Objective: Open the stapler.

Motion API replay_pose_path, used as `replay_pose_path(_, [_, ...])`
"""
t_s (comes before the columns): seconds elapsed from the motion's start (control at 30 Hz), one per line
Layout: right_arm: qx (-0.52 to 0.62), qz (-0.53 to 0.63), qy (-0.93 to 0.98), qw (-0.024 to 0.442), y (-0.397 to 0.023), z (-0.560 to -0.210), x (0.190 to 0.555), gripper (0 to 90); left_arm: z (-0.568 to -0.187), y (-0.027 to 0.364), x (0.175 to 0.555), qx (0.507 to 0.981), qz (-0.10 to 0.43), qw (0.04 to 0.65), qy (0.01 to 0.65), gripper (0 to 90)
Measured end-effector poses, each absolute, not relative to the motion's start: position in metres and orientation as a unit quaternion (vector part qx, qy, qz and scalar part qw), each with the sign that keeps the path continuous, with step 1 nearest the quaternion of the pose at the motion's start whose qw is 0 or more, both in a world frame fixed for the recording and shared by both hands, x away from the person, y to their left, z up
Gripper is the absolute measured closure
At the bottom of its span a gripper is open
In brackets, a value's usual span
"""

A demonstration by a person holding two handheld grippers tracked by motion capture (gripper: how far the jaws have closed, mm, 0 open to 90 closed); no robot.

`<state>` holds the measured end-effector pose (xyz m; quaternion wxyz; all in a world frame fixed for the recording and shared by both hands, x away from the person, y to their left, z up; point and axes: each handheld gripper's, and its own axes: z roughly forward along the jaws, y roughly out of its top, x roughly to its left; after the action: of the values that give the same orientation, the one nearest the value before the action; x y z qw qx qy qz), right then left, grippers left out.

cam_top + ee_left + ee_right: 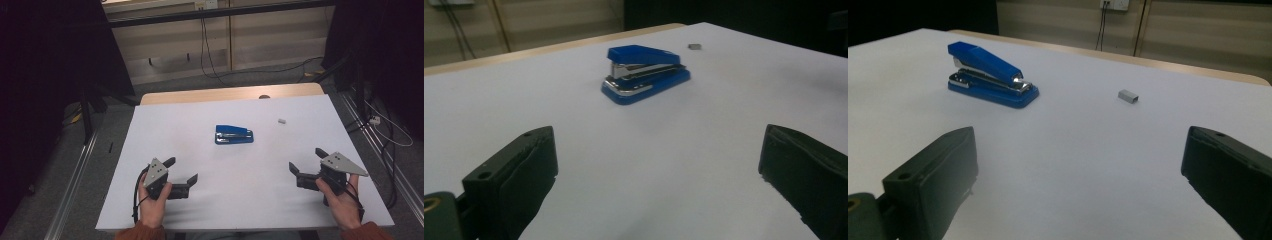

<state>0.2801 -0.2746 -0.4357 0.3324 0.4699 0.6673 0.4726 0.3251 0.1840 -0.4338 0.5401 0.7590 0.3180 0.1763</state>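
A blue stapler (233, 134) with a metal magazine lies near the middle of the white table top (240, 200); it also appears as the stapler (645, 74) and stapler (990, 75) in the two gripper views. A small grey strip of staples (281, 120) rests to its right, the strip (1128, 95) lying apart from the stapler, and shows as a tiny strip (694, 46) far back. My left gripper (181, 170) stands open near the front left, nothing between its jaws. My right gripper (307, 160) stands open at the front right, likewise empty. Both point toward the stapler from a distance.
The white sheet covers a wooden table whose far edge (230, 94) shows bare. Beyond it are a wall panel and hanging cables (205, 45). Dark stands (90, 100) and floor rails flank the table on both sides.
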Motion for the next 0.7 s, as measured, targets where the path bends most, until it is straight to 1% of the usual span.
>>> replay_pose_path(0.07, [0.465, 0.472, 0.674, 0.325, -0.271, -0.437, 0.280, 1.9, -0.433, 0.184, 0.327, 0.759, 0.170, 0.540, 0.322, 2.4])
replay_pose_path(0.13, [0.461, 0.478, 0.677, 0.318, -0.269, -0.437, 0.281, 1.8, -0.433, 0.182, 0.328, 0.764, 0.175, 0.533, 0.319, 2.4])
replay_pose_path(0.27, [0.455, 0.483, 0.679, 0.314, -0.264, -0.437, 0.280, 1.7, -0.436, 0.179, 0.330, 0.773, 0.167, 0.522, 0.320, 2.9])
replay_pose_path(0.37, [0.446, 0.486, 0.684, 0.313, -0.260, -0.436, 0.282, 1.7, -0.437, 0.176, 0.333, 0.778, 0.175, 0.511, 0.322, 3.2])
replay_pose_path(0.5, [0.432, 0.488, 0.694, 0.306, -0.252, -0.435, 0.292, 3.2, -0.436, 0.169, 0.340, 0.781, 0.177, 0.506, 0.322, 4.0])
replay_pose_path(0.53, [0.432, 0.488, 0.694, 0.306, -0.252, -0.435, 0.292, 3.2, -0.436, 0.169, 0.340, 0.781, 0.177, 0.506, 0.322, 6.0])
replay_pose_path(0.7, [0.420, 0.500, 0.696, 0.298, -0.243, -0.430, 0.306, 4.0, -0.434, 0.156, 0.349, 0.788, 0.178, 0.499, 0.313, 6.8])
